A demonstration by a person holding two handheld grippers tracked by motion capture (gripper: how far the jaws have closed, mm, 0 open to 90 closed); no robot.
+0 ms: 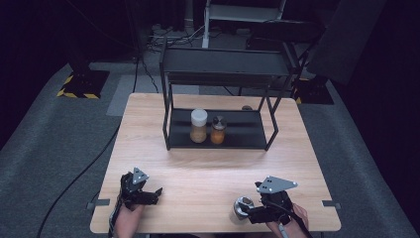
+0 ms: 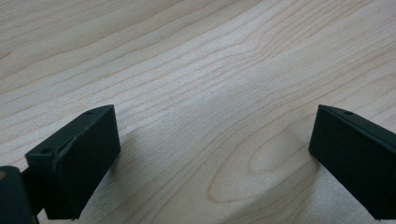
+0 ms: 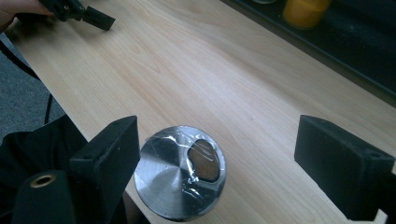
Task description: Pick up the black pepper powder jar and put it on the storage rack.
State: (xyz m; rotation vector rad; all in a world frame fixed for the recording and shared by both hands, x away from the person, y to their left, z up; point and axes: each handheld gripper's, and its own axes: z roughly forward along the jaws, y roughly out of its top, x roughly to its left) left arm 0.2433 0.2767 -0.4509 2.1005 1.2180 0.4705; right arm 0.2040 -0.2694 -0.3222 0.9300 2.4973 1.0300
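So the thing being gone for here is the metal-lidded jar (image 1: 242, 207), which is stood upright near the front edge of the table (image 1: 208, 163), right of centre. In the right gripper view its shiny lid (image 3: 180, 170) is seen from above, wrapped in what looks like clear film, with a brownish patch showing on top.

The right gripper (image 1: 253, 212) is held low beside the jar with its jaws spread wide. One jaw is placed just beside the lid, maybe touching it, and the other is kept well apart on the far side. Nothing is pinched yet, so it reads as a lining-up pose: the jar is meant to be straddled before the jaws are closed on it. It isn't centred in the gap though, so a bit of a sideways shift is probably called for, or the jar could get nudged toward the table edge.

The left gripper (image 1: 148, 194) is parked over bare wood at the front left, jaws also spread, with nothing between them. It's likely kept out of the way there on purpose.

Farther back, a black rack (image 1: 218, 130) is set on the table, and on its bottom shelf a white-capped jar (image 1: 198, 126) and a dark-capped jar (image 1: 218, 130) are stood just beside each other. A guess: the near jar is meant to be put next to them, since there's free shelf space on either side.
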